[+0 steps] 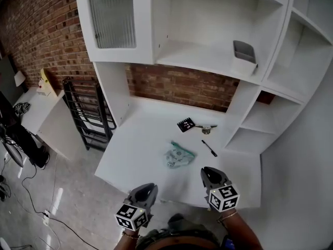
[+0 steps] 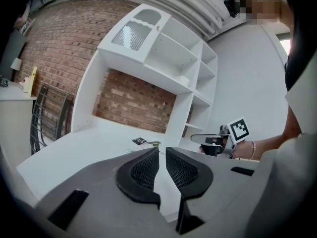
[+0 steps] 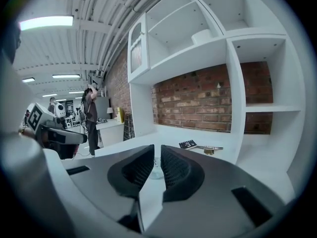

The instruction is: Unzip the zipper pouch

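Observation:
The pouch [image 1: 179, 155], a small pale teal-and-white bag, lies flat near the middle of the white desk [image 1: 140, 145]. Both grippers hover at the desk's near edge, short of the pouch and apart from it. My left gripper [image 1: 148, 188] is to the pouch's lower left, its jaws [image 2: 162, 155] nearly together with nothing between them. My right gripper [image 1: 208, 172] is to its lower right, its jaws [image 3: 156, 157] likewise nearly together and empty. A pale sliver in their gap may be the pouch [image 3: 156, 172]. Each gripper shows in the other's view, the right gripper [image 2: 195, 138] and the left gripper [image 3: 81, 139].
Behind the pouch lie a black marker card [image 1: 186, 124], a key bunch [image 1: 206, 127] and a black pen [image 1: 209, 148]. White shelves rise behind and to the right, with a grey bin [image 1: 243, 52] on one. A black rack [image 1: 86, 113] stands left of the desk. A person [image 3: 90, 118] stands far off.

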`<action>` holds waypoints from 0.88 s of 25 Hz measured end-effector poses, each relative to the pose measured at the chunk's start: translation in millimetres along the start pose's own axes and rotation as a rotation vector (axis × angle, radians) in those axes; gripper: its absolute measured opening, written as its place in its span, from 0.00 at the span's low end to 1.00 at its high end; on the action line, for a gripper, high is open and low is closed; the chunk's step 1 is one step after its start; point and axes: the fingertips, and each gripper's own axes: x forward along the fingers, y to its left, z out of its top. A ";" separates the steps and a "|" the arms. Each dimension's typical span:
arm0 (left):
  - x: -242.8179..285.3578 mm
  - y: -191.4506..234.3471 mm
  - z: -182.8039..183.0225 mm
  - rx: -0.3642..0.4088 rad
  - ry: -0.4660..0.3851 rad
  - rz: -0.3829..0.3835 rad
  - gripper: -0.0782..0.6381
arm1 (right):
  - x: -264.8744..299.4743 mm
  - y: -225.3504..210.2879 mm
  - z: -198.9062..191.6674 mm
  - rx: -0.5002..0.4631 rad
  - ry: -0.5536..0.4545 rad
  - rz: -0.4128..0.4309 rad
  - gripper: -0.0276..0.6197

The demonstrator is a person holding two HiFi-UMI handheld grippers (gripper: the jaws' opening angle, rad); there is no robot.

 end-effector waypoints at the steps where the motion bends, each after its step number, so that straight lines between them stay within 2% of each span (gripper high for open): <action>1: 1.2 0.2 1.1 0.005 -0.008 0.004 0.17 | -4.4 1.8 1.0 0.001 -0.009 -0.001 0.10; 7: 4.4 -2.6 11.6 0.021 -0.037 0.004 0.16 | -18.9 7.0 5.5 0.023 -0.046 -0.021 0.08; 22: -2.2 14.4 18.1 0.081 -0.029 0.056 0.11 | -12.8 15.0 10.7 0.042 -0.075 -0.047 0.05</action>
